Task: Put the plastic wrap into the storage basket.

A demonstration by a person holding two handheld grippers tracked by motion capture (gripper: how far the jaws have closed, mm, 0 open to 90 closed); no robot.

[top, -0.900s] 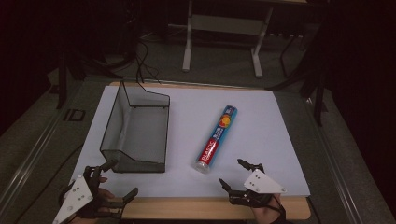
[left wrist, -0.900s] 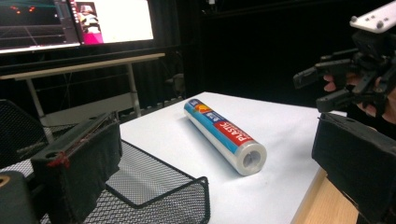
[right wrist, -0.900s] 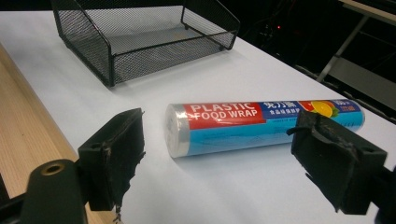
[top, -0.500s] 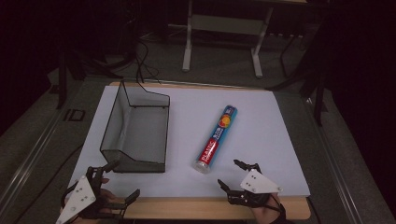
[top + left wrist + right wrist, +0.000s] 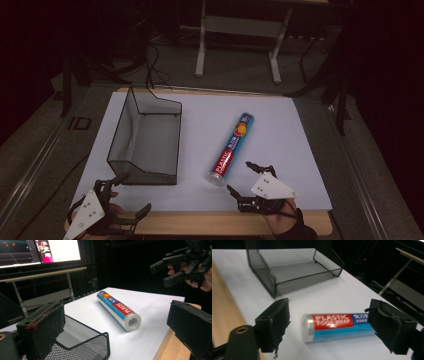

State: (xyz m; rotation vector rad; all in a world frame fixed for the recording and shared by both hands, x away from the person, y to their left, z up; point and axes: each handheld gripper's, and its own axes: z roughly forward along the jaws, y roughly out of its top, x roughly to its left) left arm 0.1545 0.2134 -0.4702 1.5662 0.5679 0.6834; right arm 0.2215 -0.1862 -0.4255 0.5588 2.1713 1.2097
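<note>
A roll of plastic food wrap (image 5: 231, 149) with a red and blue label lies on the white table cover, slanting from near right to far. It also lies ahead in the left gripper view (image 5: 117, 310) and between the jaws in the right gripper view (image 5: 337, 326). My right gripper (image 5: 245, 177) is open near the front edge, just right of the roll's near end, not touching it. My left gripper (image 5: 131, 192) is open at the front left, in front of a black wire mesh basket (image 5: 145, 137), which is empty. The right gripper (image 5: 165, 273) hangs open in the left gripper view.
The white cover (image 5: 290, 130) spans a wooden table whose front edge (image 5: 210, 225) shows bare wood. A metal-legged table (image 5: 240, 30) stands behind, with cables on the dark floor. Monitors (image 5: 40, 251) glow in the left gripper view.
My right gripper has edged slightly left toward the roll's near end. My left gripper has shifted a little right and down. The roll and basket have not moved.
</note>
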